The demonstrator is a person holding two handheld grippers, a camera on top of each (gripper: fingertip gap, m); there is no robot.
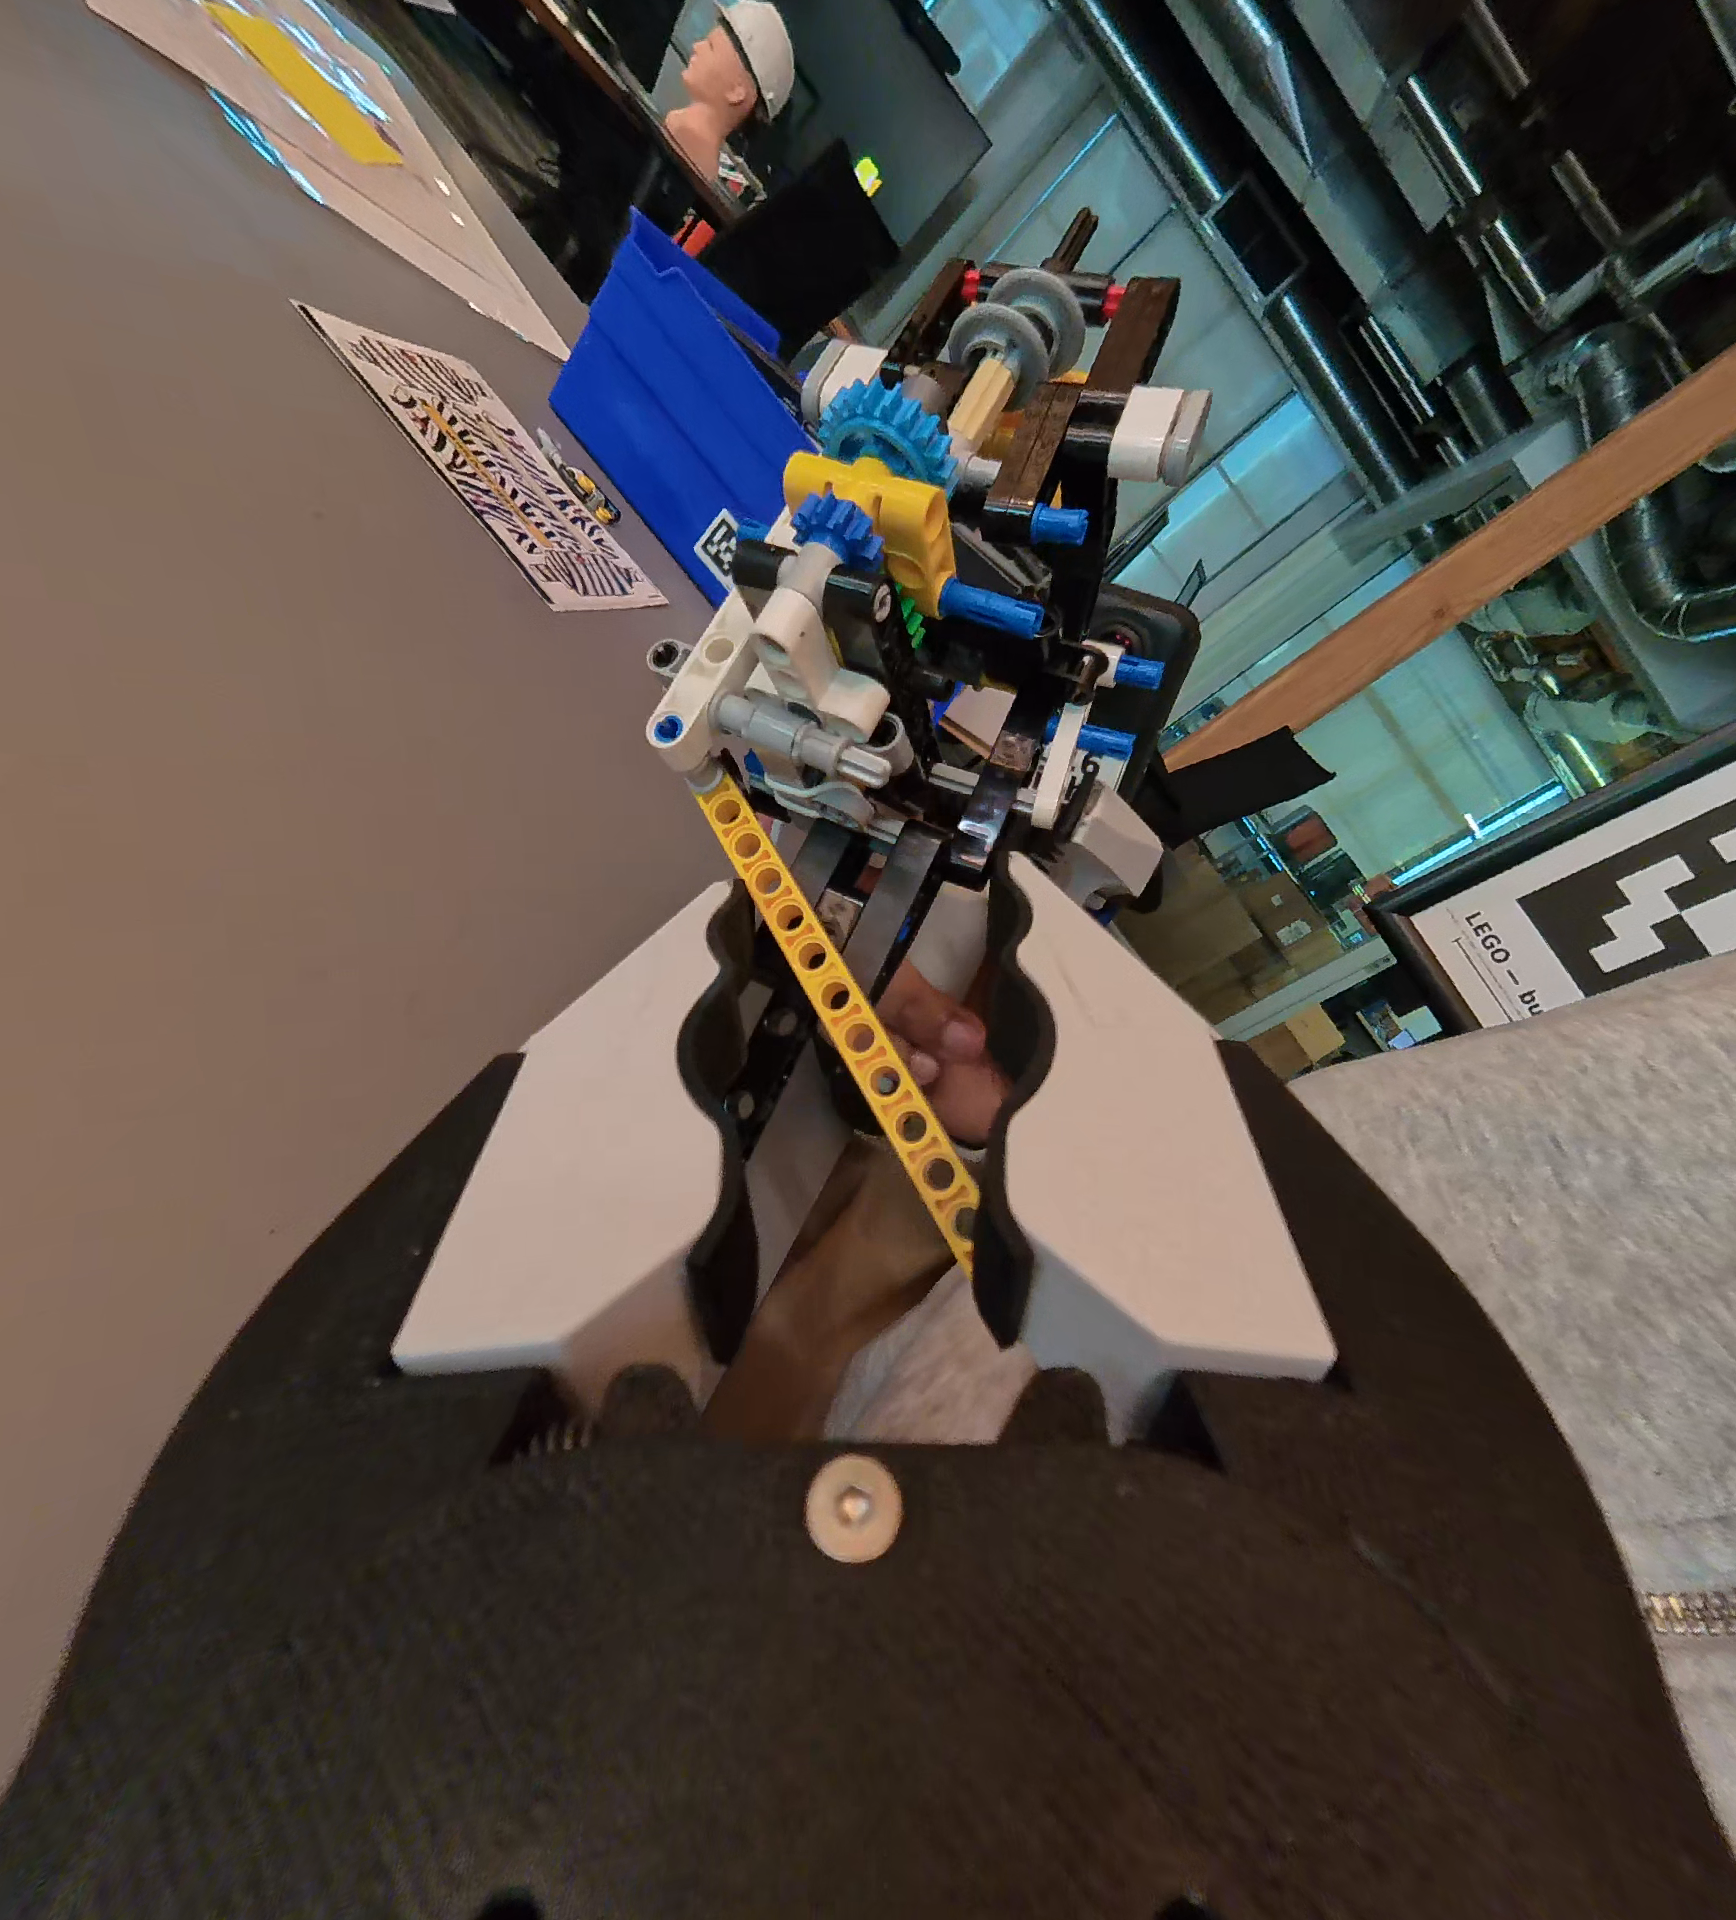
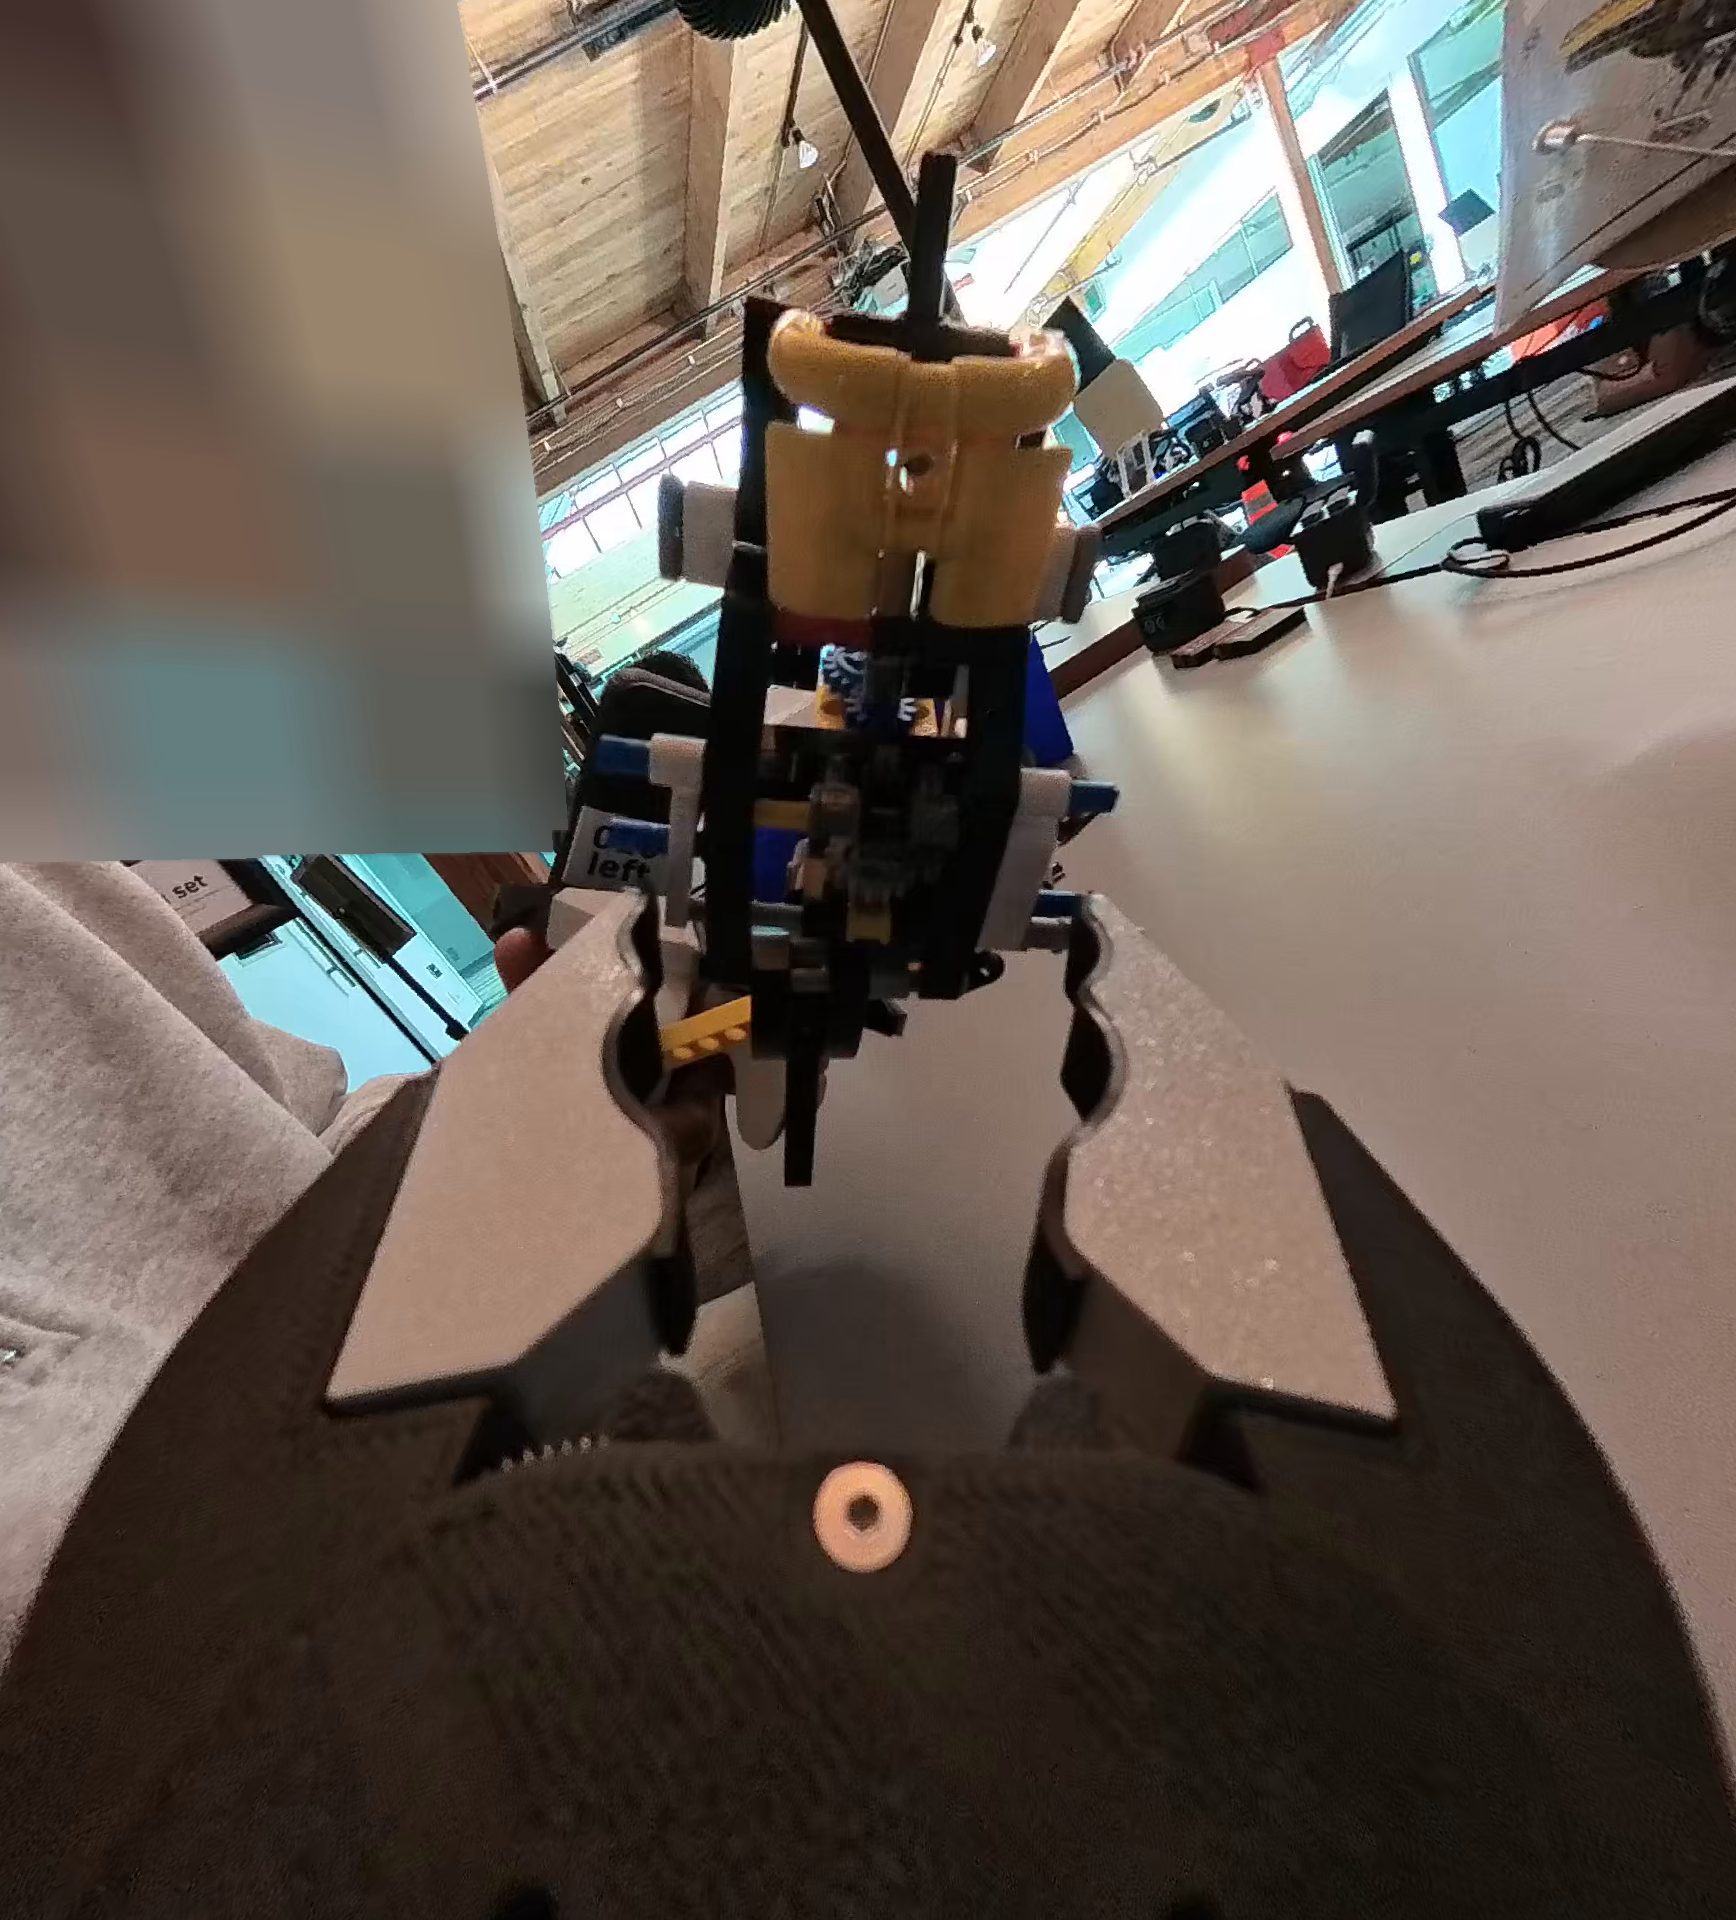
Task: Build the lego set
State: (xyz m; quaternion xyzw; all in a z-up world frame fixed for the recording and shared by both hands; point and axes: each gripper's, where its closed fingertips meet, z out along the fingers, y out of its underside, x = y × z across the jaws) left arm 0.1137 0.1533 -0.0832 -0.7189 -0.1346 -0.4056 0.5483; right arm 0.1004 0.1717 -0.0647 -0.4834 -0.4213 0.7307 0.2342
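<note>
The lego model [image 1: 895,540], a black frame with blue gears, yellow and white parts and blue pins, is held in the air over the grey table [image 1: 168,727]. My left gripper [image 1: 864,904] is shut on its long black beams and a yellow holed beam [image 1: 843,1008]. In the right wrist view the model [image 2: 905,499] shows its yellow underside. My right gripper [image 2: 864,914] stands partly closed around the model's lower end, its tips against the white side parts. The right gripper's body [image 1: 1144,665] shows behind the model. The left gripper [image 2: 594,883] shows behind my right gripper's left finger.
A blue bin [image 1: 656,384], a sticker sheet [image 1: 490,468] and instruction sheets [image 1: 324,125] lie on the table farther off. A person's grey sleeve [image 1: 1570,1247] is close on the right and also shows in the right wrist view [image 2: 64,1091]. Black devices and cables [image 2: 1311,551] lie at the table's far side. Less than 4 cm separates the two grippers' tips.
</note>
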